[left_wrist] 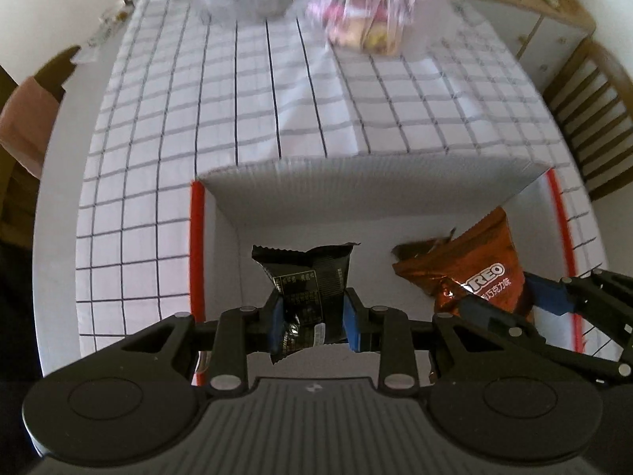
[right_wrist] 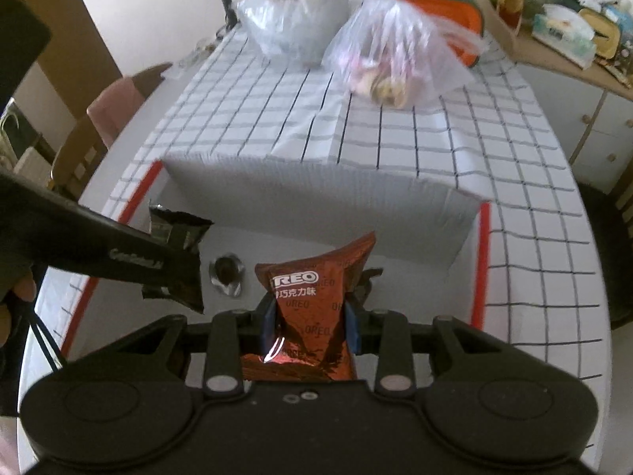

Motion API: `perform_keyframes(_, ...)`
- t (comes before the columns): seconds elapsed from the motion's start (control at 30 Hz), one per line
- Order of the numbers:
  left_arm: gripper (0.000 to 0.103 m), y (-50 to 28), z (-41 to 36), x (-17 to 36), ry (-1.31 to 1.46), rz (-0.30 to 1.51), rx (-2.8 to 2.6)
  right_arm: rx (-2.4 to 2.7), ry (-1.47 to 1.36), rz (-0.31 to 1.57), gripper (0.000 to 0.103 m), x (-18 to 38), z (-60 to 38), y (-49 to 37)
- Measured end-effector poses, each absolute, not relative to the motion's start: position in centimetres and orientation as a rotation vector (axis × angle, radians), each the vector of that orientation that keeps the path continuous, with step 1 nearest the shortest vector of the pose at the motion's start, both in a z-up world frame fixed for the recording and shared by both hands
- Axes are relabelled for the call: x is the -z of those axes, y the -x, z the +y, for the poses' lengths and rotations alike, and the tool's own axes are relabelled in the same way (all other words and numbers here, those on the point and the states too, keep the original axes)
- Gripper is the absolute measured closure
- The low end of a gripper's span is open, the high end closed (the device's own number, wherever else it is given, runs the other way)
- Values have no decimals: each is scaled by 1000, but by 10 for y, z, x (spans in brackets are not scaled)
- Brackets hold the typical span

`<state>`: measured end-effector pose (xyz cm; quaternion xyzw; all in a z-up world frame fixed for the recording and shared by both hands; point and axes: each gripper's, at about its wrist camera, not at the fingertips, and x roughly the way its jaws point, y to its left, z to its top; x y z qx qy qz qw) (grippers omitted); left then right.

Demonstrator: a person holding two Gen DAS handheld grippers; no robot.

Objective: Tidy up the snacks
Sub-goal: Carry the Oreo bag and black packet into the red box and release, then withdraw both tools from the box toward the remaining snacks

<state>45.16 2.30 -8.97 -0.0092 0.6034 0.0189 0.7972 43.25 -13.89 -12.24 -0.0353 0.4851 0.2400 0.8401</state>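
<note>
Left wrist view: my left tool [left_wrist: 313,322] pinches a black snack packet [left_wrist: 306,289] over the white cardboard box [left_wrist: 356,182], and my right tool [right_wrist: 311,326] pinches an orange Oreo packet [right_wrist: 312,308] beside it.

Each packet stands upright between blue pads, its crimped top edge pointing away from me and its lower end hanging back past the fingers. The wrappers are glossy, crinkled foil; the Oreo one carries white lettering. The box has red-trimmed side edges and a ribbed far flap, and a small silver-wrapped sweet [right_wrist: 226,274] lies on its floor. Farther off on the bench's grid-checked cloth [left_wrist: 221,118] sit two clear plastic bags [right_wrist: 395,55].
</note>
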Motion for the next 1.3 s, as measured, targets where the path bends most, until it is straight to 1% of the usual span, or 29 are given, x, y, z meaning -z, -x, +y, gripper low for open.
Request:
perform_keyframes(0.3,73,-467,19,124,-10,1386,-40,-511,74,1079,70,146,-135,-441)
perform_keyframes(0.5,72,-474,13,137,-19,1419,-31,-498,69,1097,67,152,-136,-443)
perform_keyframes(0.6,72,-475,15,138,-14,1429,-31,-493,58,1103,66,152,-138,-443)
perform_keyframes(0.77,72,-470,18,130,2,1411,-22,-494,47,1083,62,144,-140,-439)
perform_keyframes(0.8,71,-468,18,127,2,1403,-23,-496,45,1078,61,141,-140,-438)
perform_keyframes(0.9,61,-460,21,116,9,1378,-26,-494,45,1060,59,133,-141,-433)
perform_keyframes(0.93,59,-457,21,112,12,1366,-27,-491,46,1053,58,130,-141,-431)
perform_keyframes(1.13,58,-439,22,86,21,1305,-18,-481,38,1009,52,109,-147,-415)
perform_keyframes(1.17,57,-435,22,81,23,1295,-15,-480,37,1000,51,105,-149,-411)
perform_keyframes(1.23,52,-427,21,71,24,1270,-9,-476,39,983,49,98,-150,-404)
perform_keyframes(1.3,51,-419,20,63,23,1250,-4,-471,35,967,46,90,-152,-396)
